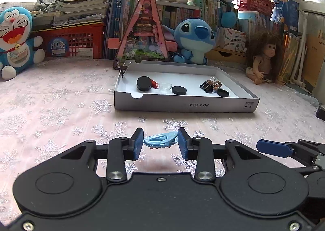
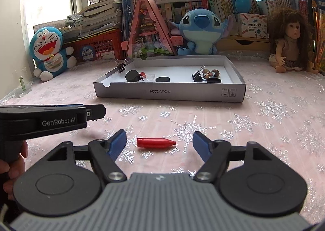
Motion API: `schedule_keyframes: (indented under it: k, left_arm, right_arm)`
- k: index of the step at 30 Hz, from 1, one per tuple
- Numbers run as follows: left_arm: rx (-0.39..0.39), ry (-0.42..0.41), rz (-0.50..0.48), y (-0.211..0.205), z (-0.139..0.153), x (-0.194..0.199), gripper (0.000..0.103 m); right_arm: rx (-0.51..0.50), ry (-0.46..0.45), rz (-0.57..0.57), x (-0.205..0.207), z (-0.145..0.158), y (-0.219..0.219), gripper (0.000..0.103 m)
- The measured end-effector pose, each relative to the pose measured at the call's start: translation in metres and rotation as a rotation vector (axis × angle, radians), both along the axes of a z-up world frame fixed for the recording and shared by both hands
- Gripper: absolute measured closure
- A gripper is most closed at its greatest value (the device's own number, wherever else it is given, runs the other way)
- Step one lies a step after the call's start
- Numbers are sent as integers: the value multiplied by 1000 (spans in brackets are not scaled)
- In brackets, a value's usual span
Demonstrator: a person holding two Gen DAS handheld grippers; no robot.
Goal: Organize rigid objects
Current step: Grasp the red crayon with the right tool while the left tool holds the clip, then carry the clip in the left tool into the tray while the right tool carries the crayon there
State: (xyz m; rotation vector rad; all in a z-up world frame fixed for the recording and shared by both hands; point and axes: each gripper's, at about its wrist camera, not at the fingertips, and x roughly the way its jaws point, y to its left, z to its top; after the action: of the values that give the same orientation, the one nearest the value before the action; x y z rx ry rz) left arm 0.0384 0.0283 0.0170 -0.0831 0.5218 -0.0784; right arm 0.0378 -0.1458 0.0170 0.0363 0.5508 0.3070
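In the left wrist view a light blue hair clip (image 1: 159, 142) hangs crosswise a little above the tablecloth, its shadow on the cloth below. My left gripper (image 1: 160, 139) is shut on it, one blue pad against each end. In the right wrist view a red bullet-shaped piece (image 2: 155, 142) lies on the cloth between the fingers of my right gripper (image 2: 159, 142), which is open and touches nothing. Behind both stands a shallow white box (image 1: 182, 107) (image 2: 168, 93) holding black discs (image 1: 143, 83), a red piece, a clear dish, binder clips and a small figurine.
Plush toys, a doll (image 2: 290, 41), a pink triangular toy house (image 1: 143, 31), red baskets and stacked books line the back of the table. The left gripper's body (image 2: 50, 121) and the hand holding it (image 2: 12, 168) sit close on the right gripper's left.
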Motion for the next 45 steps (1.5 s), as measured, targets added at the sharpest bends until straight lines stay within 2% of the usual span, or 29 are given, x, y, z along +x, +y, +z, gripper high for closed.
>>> schedule_keyframes:
  k: [2,4,7,17,20,24,33,45]
  left_arm:
    - [3,3,4,2,-1,0,69]
    - [5,6,7,3,-3,0,69]
    - [6,9,8,3,-4,-1,69]
    - [22,3,-5,-1,-7,-4,69]
    - [29,5,-8,-3,-10,-6,69]
    - [35,4,-11,-4,-13,-7,68]
    - [40,-18,-6,-8,-11,-5,69]
    - [33,-52,15,-12,-2,12,69]
  right_arm:
    - [0,3,-6,-2,-1,6,31]
    - [-1,14,-26,-2,-3,11,40]
    - [1,24,-54,0,-6,13,46]
    - [-66,2,-39,4,-5,17,46]
    - [-64,8,-37,4,-6,16,53]
    - [-73,-7,-33,3,-6,16,54]
    - [-56,-14,-88,10,-3,5,54]
    - [-60,-82,-158,26,11,-11,54]
